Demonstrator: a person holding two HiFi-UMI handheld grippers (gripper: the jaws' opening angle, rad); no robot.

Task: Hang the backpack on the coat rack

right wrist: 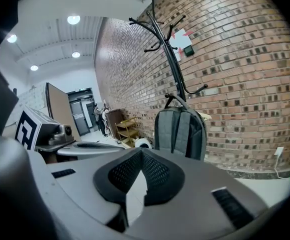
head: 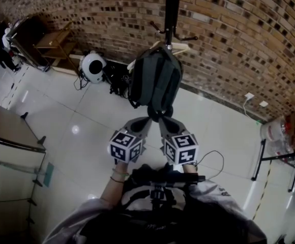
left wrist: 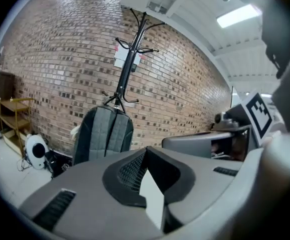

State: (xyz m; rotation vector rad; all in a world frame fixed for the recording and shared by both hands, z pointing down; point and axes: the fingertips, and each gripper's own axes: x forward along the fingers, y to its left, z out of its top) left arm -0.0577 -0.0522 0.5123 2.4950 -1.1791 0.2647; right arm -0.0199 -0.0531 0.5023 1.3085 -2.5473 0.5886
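A dark grey backpack [head: 155,83] hangs by its top loop from a low hook of the black coat rack [head: 172,9] against the brick wall. It shows with its padded straps facing me in the left gripper view [left wrist: 102,134] and the right gripper view [right wrist: 180,131], and the rack's pole [left wrist: 130,59] [right wrist: 167,49] rises above it. My left gripper [head: 143,122] [left wrist: 145,151] and right gripper [head: 167,122] [right wrist: 141,154] are side by side just short of the pack's bottom. Both are shut with nothing between the jaws and apart from the pack.
A white round appliance [head: 92,66] and a tangle of cables lie on the floor left of the rack. A wooden shelf [head: 56,42] stands further left. A table edge [head: 5,131] is at the left, a black stand [head: 269,159] at the right.
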